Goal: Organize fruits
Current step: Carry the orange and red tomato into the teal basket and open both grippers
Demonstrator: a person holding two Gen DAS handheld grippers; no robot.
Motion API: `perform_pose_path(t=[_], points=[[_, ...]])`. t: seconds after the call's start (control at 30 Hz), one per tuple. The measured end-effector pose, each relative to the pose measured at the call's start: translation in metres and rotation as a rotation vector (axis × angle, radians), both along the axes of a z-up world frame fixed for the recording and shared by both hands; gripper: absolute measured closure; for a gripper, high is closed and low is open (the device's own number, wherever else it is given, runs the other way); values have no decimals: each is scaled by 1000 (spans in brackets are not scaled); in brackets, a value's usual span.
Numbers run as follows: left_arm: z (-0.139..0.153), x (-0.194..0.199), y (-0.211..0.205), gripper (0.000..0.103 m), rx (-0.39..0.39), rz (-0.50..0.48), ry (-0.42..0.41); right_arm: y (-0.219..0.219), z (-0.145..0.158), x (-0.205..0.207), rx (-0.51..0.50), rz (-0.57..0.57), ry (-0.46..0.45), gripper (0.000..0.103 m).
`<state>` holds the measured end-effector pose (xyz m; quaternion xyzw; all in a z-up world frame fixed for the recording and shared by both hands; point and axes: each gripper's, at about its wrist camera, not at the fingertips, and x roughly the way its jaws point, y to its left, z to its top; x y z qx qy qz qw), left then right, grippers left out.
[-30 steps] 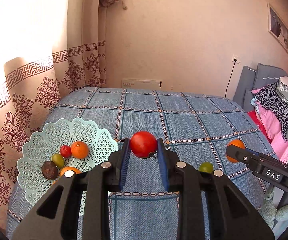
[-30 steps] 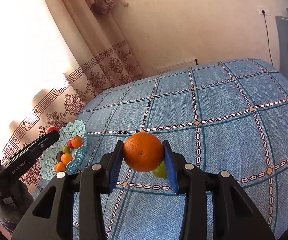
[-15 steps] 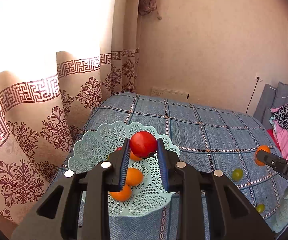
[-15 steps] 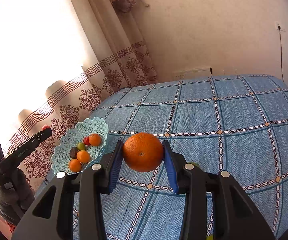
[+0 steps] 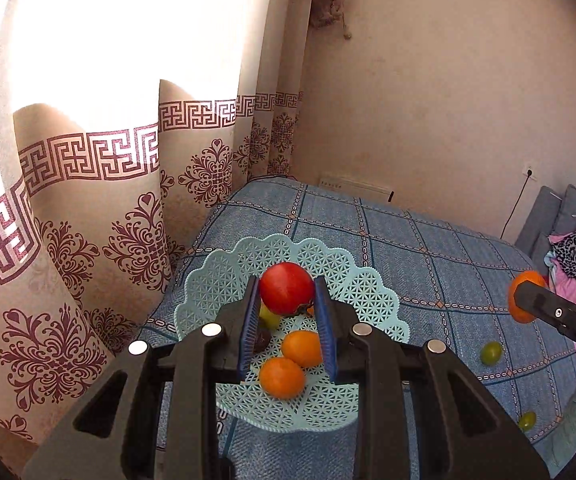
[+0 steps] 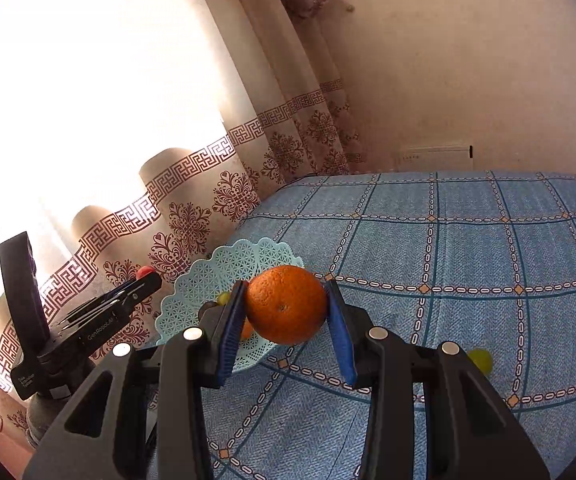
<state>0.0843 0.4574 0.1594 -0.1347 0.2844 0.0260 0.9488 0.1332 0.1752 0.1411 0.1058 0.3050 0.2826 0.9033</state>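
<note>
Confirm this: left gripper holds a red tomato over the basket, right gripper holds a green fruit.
Wrong on one count. In the right wrist view the right gripper is clamped on an orange, not a green fruit. The left gripper does hold the red tomato over the basket.

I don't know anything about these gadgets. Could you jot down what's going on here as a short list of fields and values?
Setting: bed with a blue checked cover, patterned curtain beside it
Left gripper: shut on a red tomato, held above the basket
Right gripper: shut on an orange, held over the bed, right of the basket
Basket: pale green lattice, near the curtain
In the basket: two small oranges, a yellow-green fruit, a dark fruit, partly hidden
Loose on the bed: two green fruits
</note>
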Motion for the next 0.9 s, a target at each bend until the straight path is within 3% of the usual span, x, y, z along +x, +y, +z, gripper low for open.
perform_pose_path(t=[0.33,0.9], points=[[-12,12,11,76,-28,1,36,50,-16,15,-35,54,39,63],[-28,21,18,74,-69,16,87,84,-51,26,-121,90,89,63]])
